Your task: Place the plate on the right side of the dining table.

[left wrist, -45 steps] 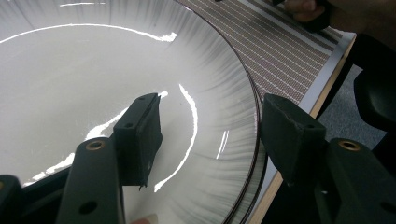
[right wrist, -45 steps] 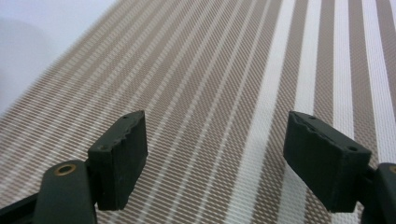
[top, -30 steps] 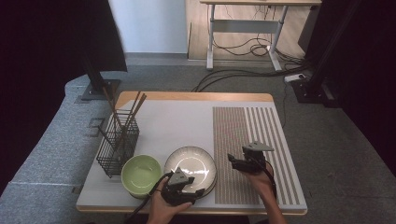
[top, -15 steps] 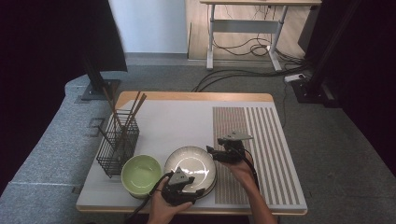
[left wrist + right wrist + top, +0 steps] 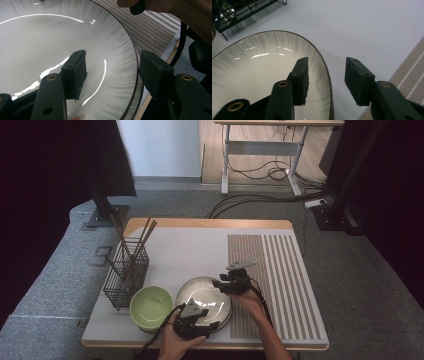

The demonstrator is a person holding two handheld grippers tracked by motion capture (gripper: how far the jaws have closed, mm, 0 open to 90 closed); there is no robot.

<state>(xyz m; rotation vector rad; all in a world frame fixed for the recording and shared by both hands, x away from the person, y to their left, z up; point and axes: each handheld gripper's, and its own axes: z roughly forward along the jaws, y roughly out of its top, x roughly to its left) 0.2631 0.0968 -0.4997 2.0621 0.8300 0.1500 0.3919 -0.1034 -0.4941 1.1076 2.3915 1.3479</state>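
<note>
Hands come in from the near edge of the worktop (image 5: 200,240), each with a gripper. The left gripper (image 5: 196,321) sits at the near rim of the round, glossy grey-white plate with a thin dark edge (image 5: 204,296), in the same spot as a second ago. In the left gripper view its jaws stand apart and straddle that rim (image 5: 136,75), one pad over the plate's inside and the other beyond the edge; neither pad presses on it.

The right gripper (image 5: 226,282) has shifted leftward across the worktop since the earlier frames: a second ago it was over the brown-and-white striped mat (image 5: 280,285), and now it is at the plate's far right rim. Its jaws have just been closing and stand about half open. In the right gripper view one pad is over the plate's inside and the other out over the white surface, with the rim (image 5: 328,75) between them, not yet clamped.

The plate lies flat near the front of the worktop, in the same place as before, just beside the round light-green bowl (image 5: 151,307) on its left. Farther back on the left stands the black wire basket (image 5: 126,279) holding brown wooden chopsticks (image 5: 141,240), unmoved.
</note>
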